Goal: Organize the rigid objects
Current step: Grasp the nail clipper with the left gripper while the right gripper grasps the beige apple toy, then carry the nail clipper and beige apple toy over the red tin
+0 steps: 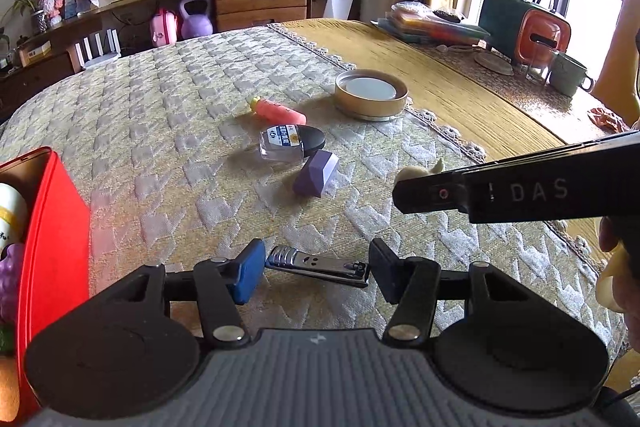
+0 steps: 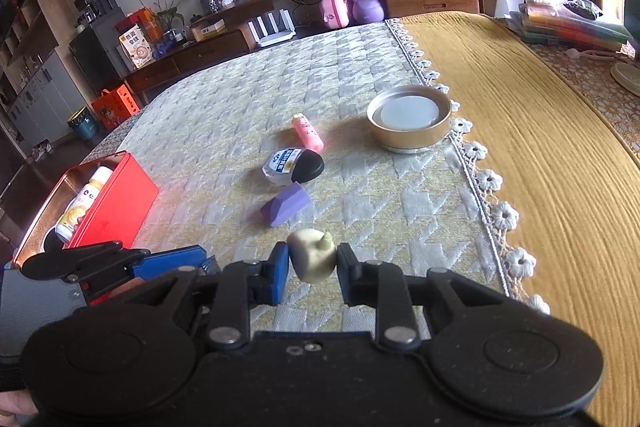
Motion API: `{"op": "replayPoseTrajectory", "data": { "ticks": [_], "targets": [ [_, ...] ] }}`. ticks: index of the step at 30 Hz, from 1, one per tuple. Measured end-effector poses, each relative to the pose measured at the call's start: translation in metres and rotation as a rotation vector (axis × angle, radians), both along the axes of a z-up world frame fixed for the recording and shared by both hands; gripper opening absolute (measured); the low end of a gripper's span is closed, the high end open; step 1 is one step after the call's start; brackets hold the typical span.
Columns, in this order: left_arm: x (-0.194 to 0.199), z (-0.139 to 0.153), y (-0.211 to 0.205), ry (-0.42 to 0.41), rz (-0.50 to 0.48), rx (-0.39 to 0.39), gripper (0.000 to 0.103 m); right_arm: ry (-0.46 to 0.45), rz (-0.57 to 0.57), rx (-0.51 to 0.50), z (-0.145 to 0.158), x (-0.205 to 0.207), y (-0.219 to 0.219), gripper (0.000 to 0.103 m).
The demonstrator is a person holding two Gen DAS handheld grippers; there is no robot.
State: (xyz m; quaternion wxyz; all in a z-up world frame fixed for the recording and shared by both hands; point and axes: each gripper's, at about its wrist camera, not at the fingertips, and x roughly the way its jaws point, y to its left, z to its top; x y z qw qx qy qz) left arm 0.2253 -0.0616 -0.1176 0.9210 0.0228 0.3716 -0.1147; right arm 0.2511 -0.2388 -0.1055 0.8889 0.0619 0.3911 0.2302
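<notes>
My left gripper (image 1: 316, 269) has its pads at both ends of a silver nail clipper (image 1: 318, 266) lying on the quilted cloth; the right pad touches its tip, the left pad sits just beside its other end. My right gripper (image 2: 313, 263) is shut on a cream toy (image 2: 312, 259) just above the cloth. Ahead lie a purple block (image 1: 316, 173) (image 2: 286, 209), a clear bottle with a black cap (image 1: 290, 143) (image 2: 294, 166) and a pink tube (image 1: 278, 110) (image 2: 307, 132). A red tin box (image 1: 52, 235) (image 2: 116, 199) at the left holds a white bottle and other items.
A round gold tin (image 1: 370, 95) (image 2: 409, 123) stands near the lace edge of the cloth. A yellow cloth (image 2: 540, 147) covers the table's right part, with stacked folders, cups and an orange container at its far side. A sideboard stands behind the table.
</notes>
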Motion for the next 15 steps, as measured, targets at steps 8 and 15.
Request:
{"op": "replayPoseTrajectory", "data": {
  "ticks": [8,15],
  "targets": [
    [-0.021,0.018,0.011,-0.007,0.044,-0.031,0.057,-0.034,0.017,-0.007,0.021,-0.026,-0.003,0.025],
    [-0.041,0.038,0.021,-0.022,0.071,-0.036,0.057,-0.06,0.031,-0.008,0.038,-0.047,0.0,0.025]
  ]
}}
